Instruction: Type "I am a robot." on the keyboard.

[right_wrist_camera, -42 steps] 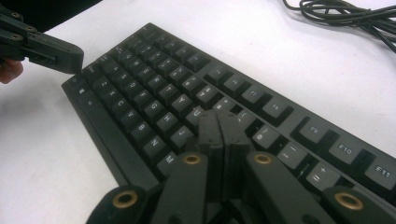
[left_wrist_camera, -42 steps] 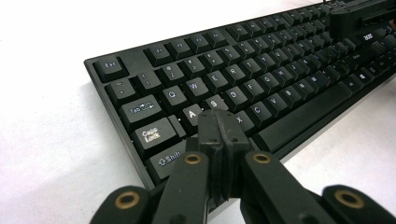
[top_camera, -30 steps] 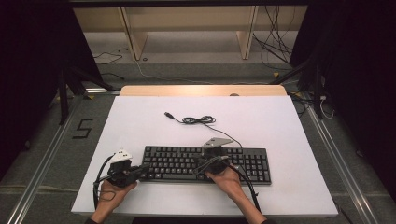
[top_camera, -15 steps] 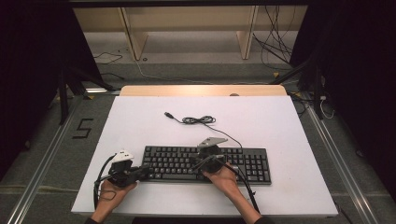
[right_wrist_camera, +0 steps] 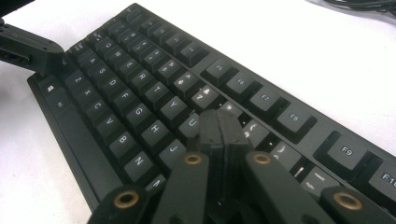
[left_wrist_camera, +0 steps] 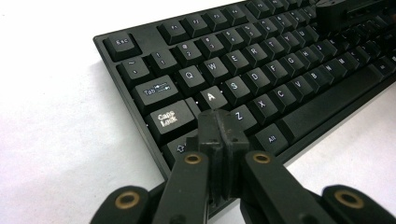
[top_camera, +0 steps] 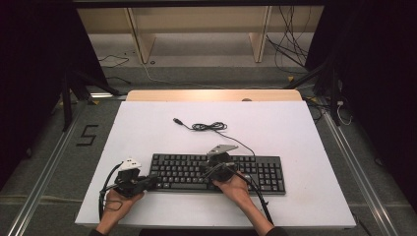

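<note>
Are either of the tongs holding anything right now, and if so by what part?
Nothing is held. Both the left tongs and the right tongs have their jaws pressed together, empty, poised over the keyboard keys.

A black full-size keyboard (top_camera: 219, 173) is lying flat near the front edge of the white table (top_camera: 295, 132), its long side running left to right. Its thin black cable (top_camera: 216, 129) is trailing back from the rear edge, bunching into a loose tangle and ending in a plug lying farther left.
</note>
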Demonstrator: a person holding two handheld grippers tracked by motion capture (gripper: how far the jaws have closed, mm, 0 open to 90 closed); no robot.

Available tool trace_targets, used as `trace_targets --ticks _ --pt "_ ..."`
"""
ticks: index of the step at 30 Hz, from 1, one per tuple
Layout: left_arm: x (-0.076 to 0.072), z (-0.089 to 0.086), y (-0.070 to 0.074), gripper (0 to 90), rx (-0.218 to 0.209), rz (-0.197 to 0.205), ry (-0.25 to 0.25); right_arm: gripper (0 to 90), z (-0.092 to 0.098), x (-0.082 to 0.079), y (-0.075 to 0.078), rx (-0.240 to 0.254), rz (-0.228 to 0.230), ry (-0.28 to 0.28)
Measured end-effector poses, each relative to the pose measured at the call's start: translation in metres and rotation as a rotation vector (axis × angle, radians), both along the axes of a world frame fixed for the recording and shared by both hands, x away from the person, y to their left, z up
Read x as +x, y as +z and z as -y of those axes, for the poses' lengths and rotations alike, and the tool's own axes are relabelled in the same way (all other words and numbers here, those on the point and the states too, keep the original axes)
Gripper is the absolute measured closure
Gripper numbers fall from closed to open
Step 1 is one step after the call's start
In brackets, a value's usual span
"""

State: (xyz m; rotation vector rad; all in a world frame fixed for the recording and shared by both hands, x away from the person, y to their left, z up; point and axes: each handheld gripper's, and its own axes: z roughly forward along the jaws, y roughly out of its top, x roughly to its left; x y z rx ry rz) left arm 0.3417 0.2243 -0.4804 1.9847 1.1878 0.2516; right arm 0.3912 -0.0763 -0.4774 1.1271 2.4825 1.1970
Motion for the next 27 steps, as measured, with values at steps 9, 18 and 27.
trace_targets --ticks 9,18,27 --pt "0.0009 0.0010 -0.0020 89.1 0.016 -0.009 0.000 90.0 -0.0020 -0.0002 -0.0028 -0.024 0.008 0.002" --pt "0.0011 0.0009 -0.0022 89.1 0.012 -0.011 0.005 90.0 -0.0022 -0.0006 -0.0032 -0.024 0.007 -0.004" --pt "-0.0004 0.0004 0.0019 88.5 0.007 0.017 -0.001 89.6 0.0023 0.0009 0.0002 0.023 -0.009 -0.019"
